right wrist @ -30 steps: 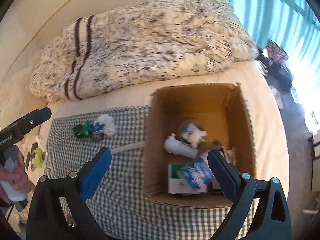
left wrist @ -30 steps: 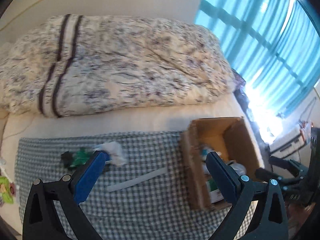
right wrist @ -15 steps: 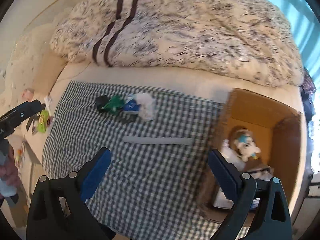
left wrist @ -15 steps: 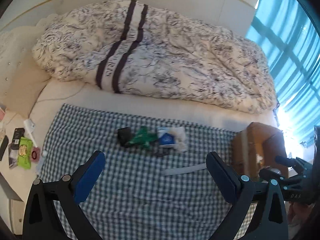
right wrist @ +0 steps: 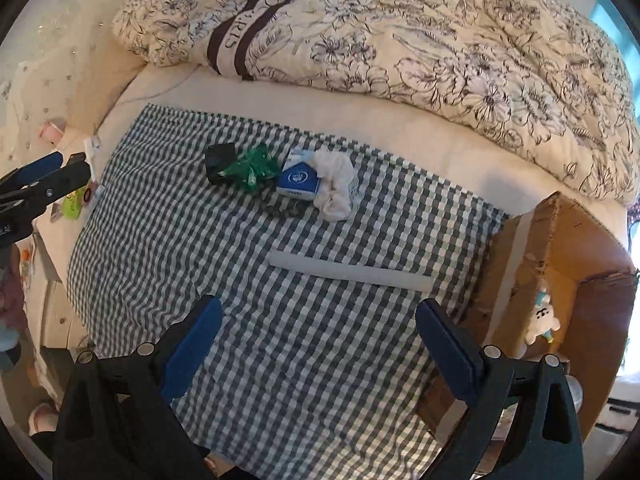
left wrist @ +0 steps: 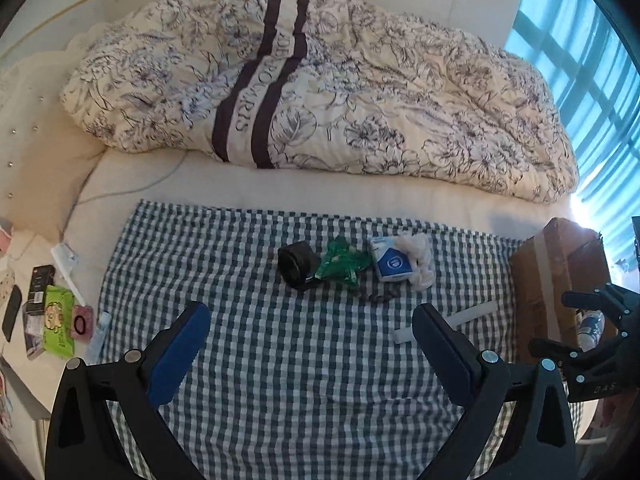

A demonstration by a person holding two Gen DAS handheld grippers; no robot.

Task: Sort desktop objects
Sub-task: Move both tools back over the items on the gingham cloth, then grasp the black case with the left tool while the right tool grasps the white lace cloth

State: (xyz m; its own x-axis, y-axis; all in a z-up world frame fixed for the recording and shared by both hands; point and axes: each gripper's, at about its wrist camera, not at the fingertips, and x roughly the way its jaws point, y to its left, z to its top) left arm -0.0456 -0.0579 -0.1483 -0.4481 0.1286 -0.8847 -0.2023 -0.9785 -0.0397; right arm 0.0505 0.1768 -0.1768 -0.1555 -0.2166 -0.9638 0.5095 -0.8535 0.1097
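On the checked cloth lies a cluster: a black roll, a green wrapper, a blue-and-white packet, a white crumpled cloth and a small dark beaded thing. A white stick lies nearer. The cardboard box stands at the right with a plush toy inside. My left gripper and right gripper hover open and empty above the cloth's near part.
A flowered duvet is heaped at the back of the bed. Small items, among them a green pack, lie on a surface left of the bed. Turquoise curtains hang at the right.
Both views have swung left, away from the box and onto the cluster on the cloth. Both grippers stay open and empty.
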